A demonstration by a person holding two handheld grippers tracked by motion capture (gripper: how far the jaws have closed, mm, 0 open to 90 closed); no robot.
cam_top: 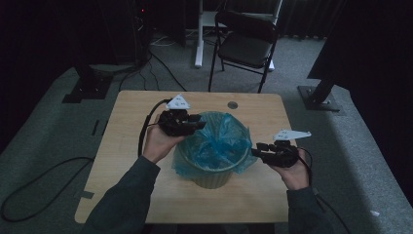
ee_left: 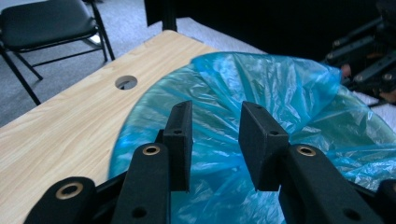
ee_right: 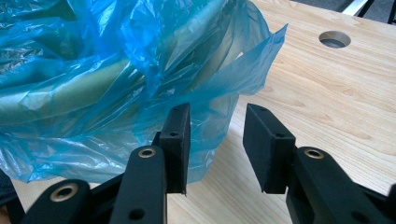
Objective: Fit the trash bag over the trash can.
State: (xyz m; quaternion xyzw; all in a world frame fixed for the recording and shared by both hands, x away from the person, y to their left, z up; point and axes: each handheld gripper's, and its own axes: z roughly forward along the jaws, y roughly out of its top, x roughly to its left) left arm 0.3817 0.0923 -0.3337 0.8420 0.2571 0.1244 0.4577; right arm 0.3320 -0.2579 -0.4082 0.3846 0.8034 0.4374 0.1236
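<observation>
A bin (cam_top: 209,173) lined with a blue bag (cam_top: 216,144) stands near the middle of the surface (cam_top: 122,146), its mouth facing up. The bag's edge is draped loosely over the rim and hangs down the outer wall.

Left gripper (cam_top: 192,123): held at the bin's far-left rim, jaws apart with nothing between them. In the left gripper view the jaws look across the bag (ee_left: 261,88) from just above its edge; the plastic lies ahead and below.

Right gripper (cam_top: 257,150): held just outside the near-right rim, jaws likewise apart and empty. In the right gripper view a hanging flap of bag (ee_right: 140,84) lies ahead and to the left of the jaws, close to the left jaw but not between the two; bare surface (ee_right: 336,102) lies ahead to the right.

The two grippers flank the bin on roughly opposite sides. The right one appears nearer to loose plastic, so a small shift toward the bin would likely bring the flap into its gap. The bag's rim runs crosswise to both pairs of jaws.
</observation>
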